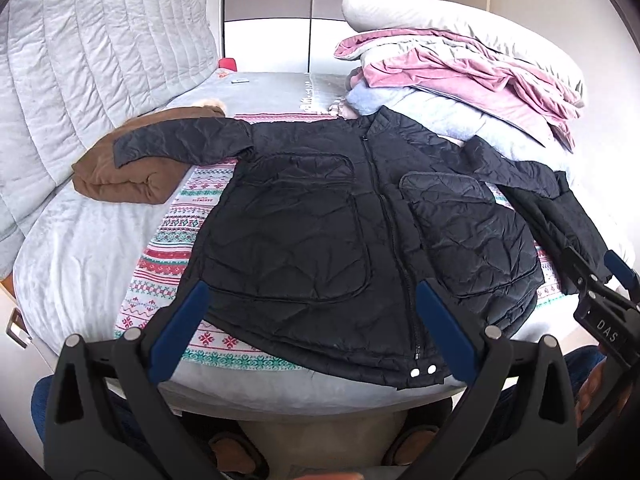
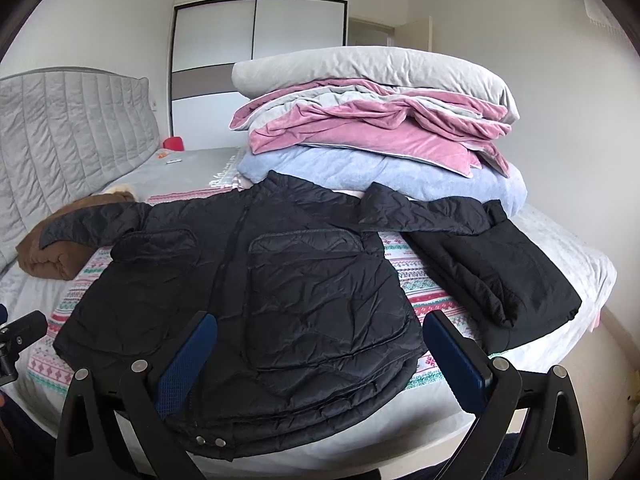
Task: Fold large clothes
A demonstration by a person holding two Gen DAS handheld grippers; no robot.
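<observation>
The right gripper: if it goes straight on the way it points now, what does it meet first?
Probably the black jacket. The right gripper is open and points down at the jacket's lower front, near the big pocket; nothing seems in between.

Brown garment (image 1: pixel 120 176) perhaps part-hidden under sleeve (image 1: pixel 180 140)

My right gripper (image 2: pixel 316 356) hangs over the near edge of the bed (image 2: pixel 568 264) with its blue-padded jaws spread wide and nothing between them. Below them the black quilted jacket (image 2: pixel 256 280) lies flat, front up, zipped, both sleeves stretched out to the sides, on a patterned blanket (image 2: pixel 416 284). Its left sleeve rests on a folded brown garment (image 2: pixel 52 256); its right sleeve reaches a folded black garment (image 2: pixel 504 276). Behind stands a stack of pink, grey and pale blue bedding (image 2: pixel 376 128). My left gripper (image 2: pixel 16 340) pokes in at the left edge.
</observation>
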